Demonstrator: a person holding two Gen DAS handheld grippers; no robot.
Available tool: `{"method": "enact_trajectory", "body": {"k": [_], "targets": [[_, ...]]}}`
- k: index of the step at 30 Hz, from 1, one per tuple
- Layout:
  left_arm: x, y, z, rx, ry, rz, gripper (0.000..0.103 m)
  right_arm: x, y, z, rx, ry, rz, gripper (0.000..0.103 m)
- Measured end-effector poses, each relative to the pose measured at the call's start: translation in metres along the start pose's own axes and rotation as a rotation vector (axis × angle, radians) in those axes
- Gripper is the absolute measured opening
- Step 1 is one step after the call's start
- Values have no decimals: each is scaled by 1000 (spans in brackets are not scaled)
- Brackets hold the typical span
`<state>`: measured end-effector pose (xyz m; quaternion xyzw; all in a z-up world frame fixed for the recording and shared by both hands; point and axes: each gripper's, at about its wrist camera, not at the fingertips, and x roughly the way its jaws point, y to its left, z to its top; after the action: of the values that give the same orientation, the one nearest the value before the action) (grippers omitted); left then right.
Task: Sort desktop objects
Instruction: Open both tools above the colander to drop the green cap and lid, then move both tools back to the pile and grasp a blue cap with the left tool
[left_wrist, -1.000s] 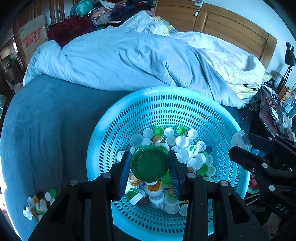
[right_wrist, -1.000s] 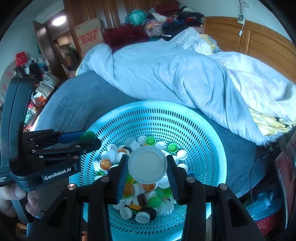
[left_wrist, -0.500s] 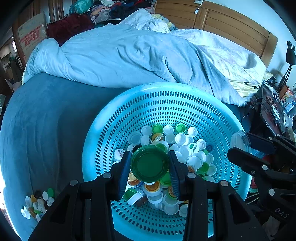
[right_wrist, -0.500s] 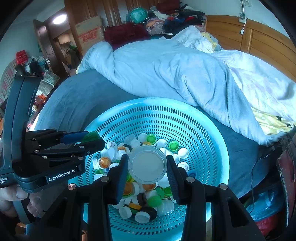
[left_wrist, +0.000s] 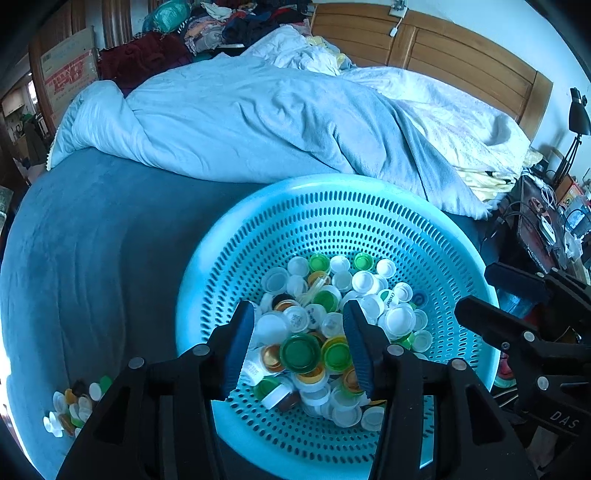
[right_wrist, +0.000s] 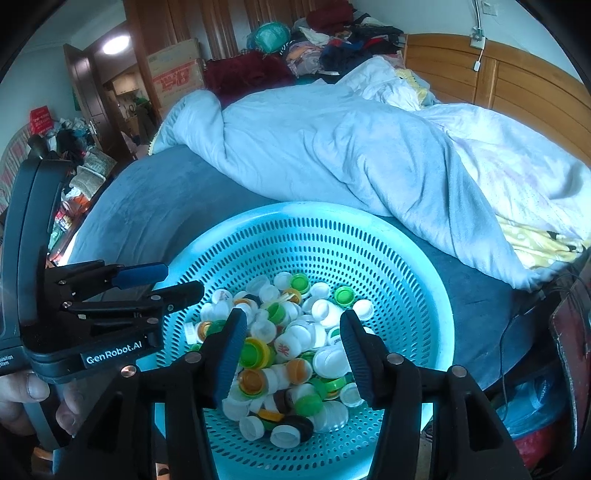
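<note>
Plastic caps (left_wrist: 332, 325) are heaped in the basket (left_wrist: 369, 206) on the bed (left_wrist: 92, 258). Both the left gripper (left_wrist: 299, 332) and the right gripper (right_wrist: 291, 332) are spread wide and empty above them. A small pile (left_wrist: 74, 406) lies near the bed's edge; most sorting seems undone.

Rumpled duvet (left_wrist: 258, 125), wooden headboard (left_wrist: 443, 51)

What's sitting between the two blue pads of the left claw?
Nothing held: between the open left gripper only loose caps show, lying below in the basket, left wrist view.
</note>
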<state>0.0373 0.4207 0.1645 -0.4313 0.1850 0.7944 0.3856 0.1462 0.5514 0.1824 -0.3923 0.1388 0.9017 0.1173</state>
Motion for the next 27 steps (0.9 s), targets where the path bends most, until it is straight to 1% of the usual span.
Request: {"method": "enact_trajectory", "body": {"k": [3, 4, 6, 9, 11, 13, 15, 17, 19, 20, 24, 27], "targets": [[-20, 25, -20, 5, -64, 28, 44, -3, 14, -6, -23, -12, 33, 62], [-25, 36, -29, 3, -80, 46, 44, -2, 21, -10, -39, -10, 45, 65], [-35, 66, -55, -25, -113, 96, 44, 4, 35, -18, -74, 13, 66, 67], [-50, 122, -106, -110, -151, 156, 44, 16, 53, -30, -107, 51, 103, 67], [-56, 161, -147, -178, -153, 202, 44, 22, 63, -36, -125, 69, 121, 67], [-55, 200, -190, -264, -122, 278, 44, 26, 73, -40, -140, 81, 134, 67], [-51, 224, -222, -340, -91, 296, 44, 30, 82, -44, -157, 94, 147, 67], [-46, 240, -250, -386, -63, 327, 44, 33, 92, -46, -176, 105, 153, 67], [-39, 246, -268, -406, -43, 334, 44, 37, 99, -48, -188, 116, 156, 67], [-34, 246, -273, -408, -39, 326, 44, 38, 104, -50, -195, 121, 156, 67], [-18, 238, -272, -373, -38, 328, 44, 41, 118, -53, -220, 137, 153, 67], [-12, 243, -272, -395, -47, 311, 44, 42, 124, -53, -230, 146, 145, 67]]}}
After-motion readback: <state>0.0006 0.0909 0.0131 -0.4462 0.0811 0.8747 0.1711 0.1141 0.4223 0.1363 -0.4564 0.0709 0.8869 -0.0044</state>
